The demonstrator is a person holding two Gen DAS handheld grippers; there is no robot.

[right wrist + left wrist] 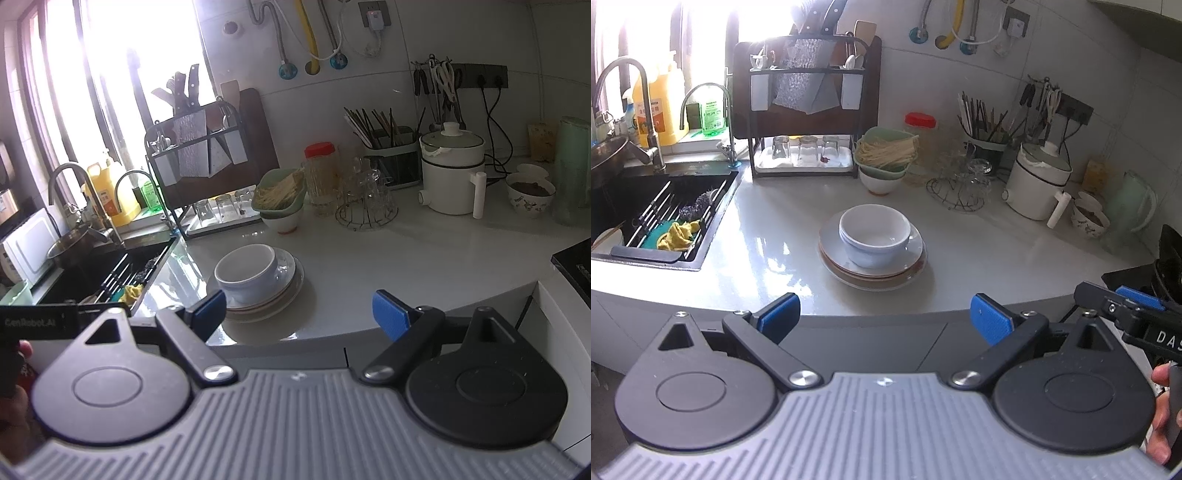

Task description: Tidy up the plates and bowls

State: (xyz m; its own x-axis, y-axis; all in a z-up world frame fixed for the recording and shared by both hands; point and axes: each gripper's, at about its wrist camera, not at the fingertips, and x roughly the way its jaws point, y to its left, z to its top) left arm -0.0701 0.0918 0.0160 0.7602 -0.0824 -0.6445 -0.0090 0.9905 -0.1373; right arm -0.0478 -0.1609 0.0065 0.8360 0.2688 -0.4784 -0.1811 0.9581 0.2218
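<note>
At nine o'clock the dark sink [665, 206] sits sunk into the white counter [768, 236], a yellow cloth [677, 236] bunched on its rack and a curved tap [624, 107] rising behind it. Toward eleven o'clock a black drying rack [809, 122] stands against the window with three glasses [807, 149] upturned on its lower tray. Dead ahead at twelve o'clock, the stack of plates [875, 269] lies on the counter, and two white bowls [873, 236] nest one inside the other on top of it, upright. Behind the stack, a green basket of dry noodles [886, 151] rests on another bowl, with a red-lidded jar [921, 147] just beside it. At two o'clock a white electric pot [1038, 181] stands near the wall, chopsticks [984, 122] in a holder behind it.

The left gripper [886, 317] hangs at the counter's near edge, jaws spread wide, nothing between the blue pads. The right gripper [299, 314] hovers the same way, jaws spread and empty, its left pad lined up in front of the plate stack's rim in its own view, though whether it touches I cannot tell
</note>
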